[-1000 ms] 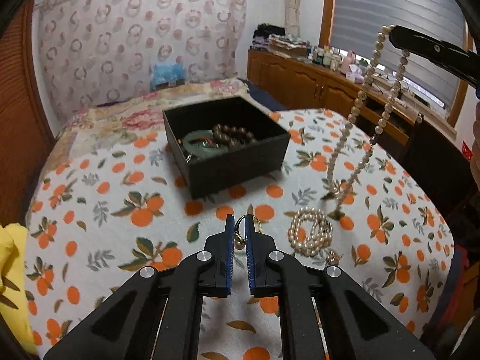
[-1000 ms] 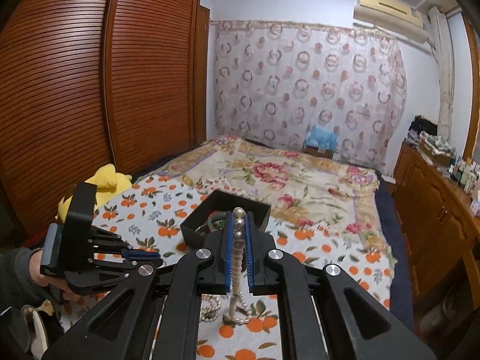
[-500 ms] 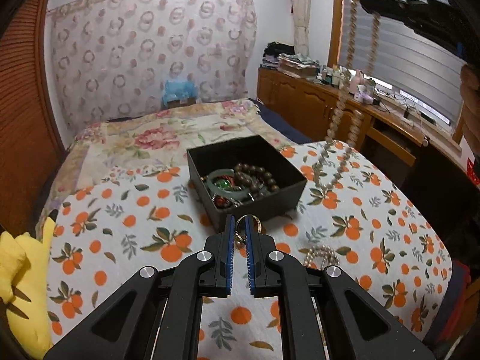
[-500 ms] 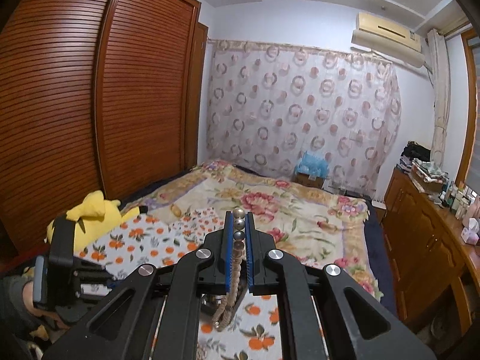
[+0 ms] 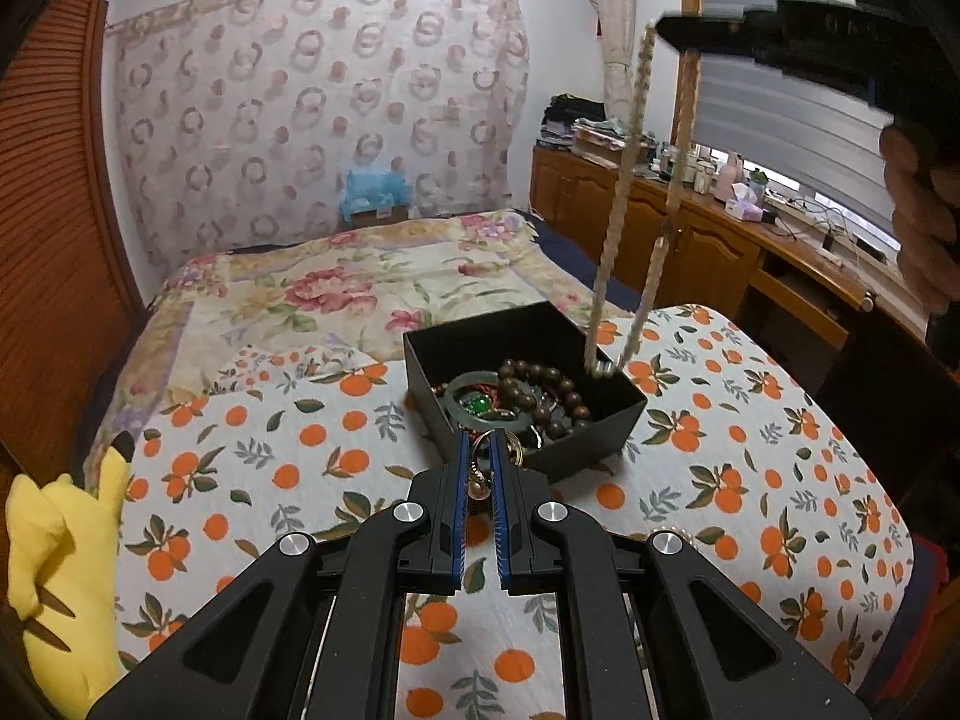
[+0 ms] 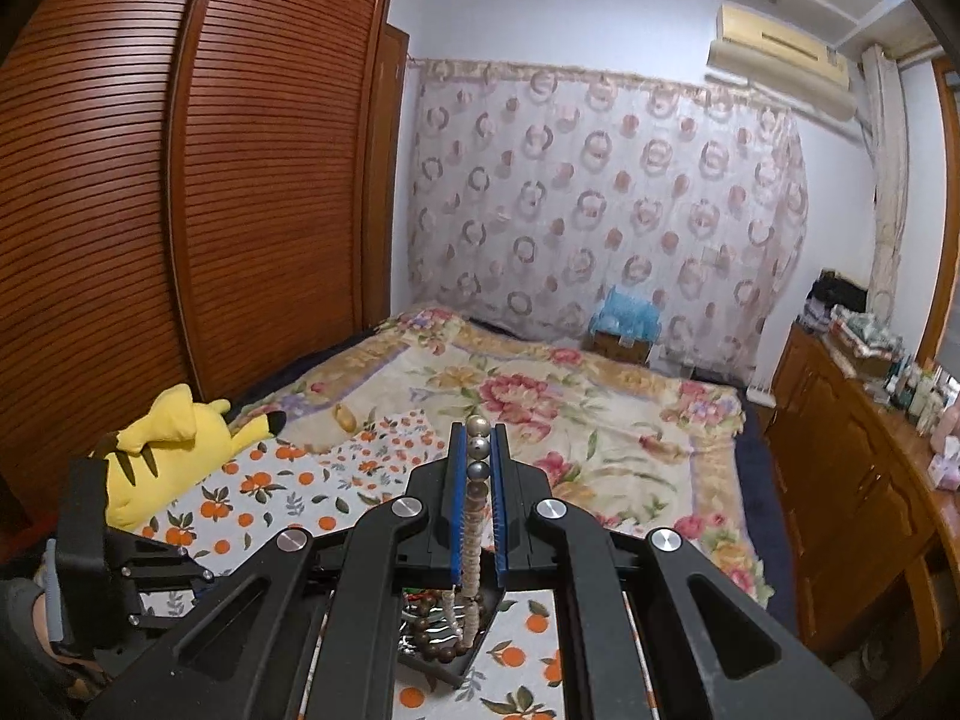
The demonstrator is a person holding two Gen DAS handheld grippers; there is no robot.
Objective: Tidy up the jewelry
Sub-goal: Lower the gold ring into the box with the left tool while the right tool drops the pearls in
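Note:
A black open box (image 5: 600, 420) sits on the orange-print cloth (image 5: 300, 480) and holds a green jade bangle (image 5: 462, 390) and a brown bead bracelet (image 5: 540, 375). My left gripper (image 5: 478, 468) is shut on a small gold-coloured ring piece (image 5: 480, 459) just in front of the box's near corner. High at the right, my right gripper (image 5: 672, 36) is shut on a long pearl necklace (image 5: 618, 210). The loop's low end (image 5: 600, 367) hangs inside the box. In the right wrist view the beads (image 6: 474, 516) run between the right gripper (image 6: 478, 444) fingers down to the box (image 6: 474, 648).
A yellow plush toy (image 5: 54, 570) lies at the cloth's left edge. A wooden dresser (image 5: 690, 228) with clutter runs along the right, and a slatted wardrobe (image 6: 180, 180) stands on the left. A bit of a pearl bracelet (image 5: 678, 535) shows beside my left gripper.
The right gripper lifted the pearl necklace off the cloth and carried it left over the box. The left gripper rose toward the box with the gold piece.

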